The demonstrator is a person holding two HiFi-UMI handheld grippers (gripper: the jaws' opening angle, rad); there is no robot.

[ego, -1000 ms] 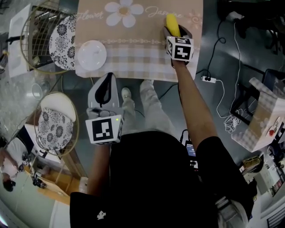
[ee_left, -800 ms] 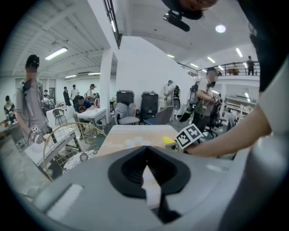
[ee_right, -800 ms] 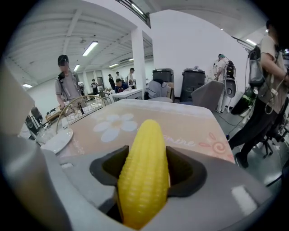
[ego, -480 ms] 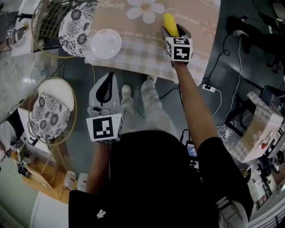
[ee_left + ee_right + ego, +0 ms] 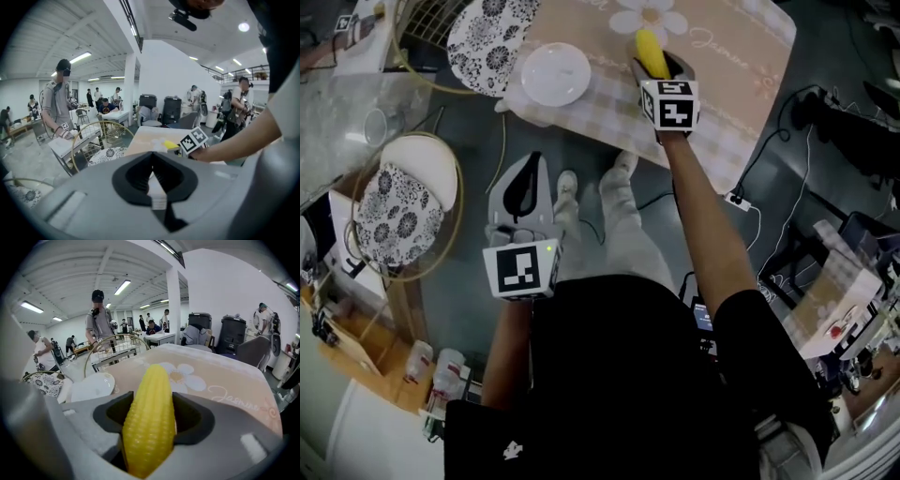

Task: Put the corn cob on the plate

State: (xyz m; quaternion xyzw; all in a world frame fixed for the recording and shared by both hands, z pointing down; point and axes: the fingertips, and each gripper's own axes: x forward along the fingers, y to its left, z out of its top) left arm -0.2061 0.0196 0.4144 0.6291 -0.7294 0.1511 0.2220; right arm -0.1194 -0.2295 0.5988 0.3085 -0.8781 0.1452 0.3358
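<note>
Nearest the operator, the left tongs [image 5: 527, 176] were held low over the floor, short of the bench [image 5: 741, 75], with the jaws clenched together on nothing; the left gripper view showed the two pads meeting at the centre line with no object between them. Further out, at the end of the extended right arm, the right tongs [image 5: 661, 64] were grasping the corn cob [image 5: 651, 52]. In the right gripper view the jaws stood wide apart on the thick middle of the cob [image 5: 150, 418], and its tapered tip projected forward beyond them. The cob was therefore in the tongs over the patterned bench cloth and not yet on the plate [image 5: 555, 74]. The white plate lay empty near the bench edge, to the left of the cob as the head view showed it and apart from it. The cob appeared light and stiff, with a ribbed kernel surface that should resist slipping. Its round section would probably let it roll once released. The present hold across the thick mid-length looked suitable. A low release at the plate centre, with the cob lying flat, would likely limit rolling. Beyond the plate stood a wire-framed chair [image 5: 492, 33] with a floral cushion.
</note>
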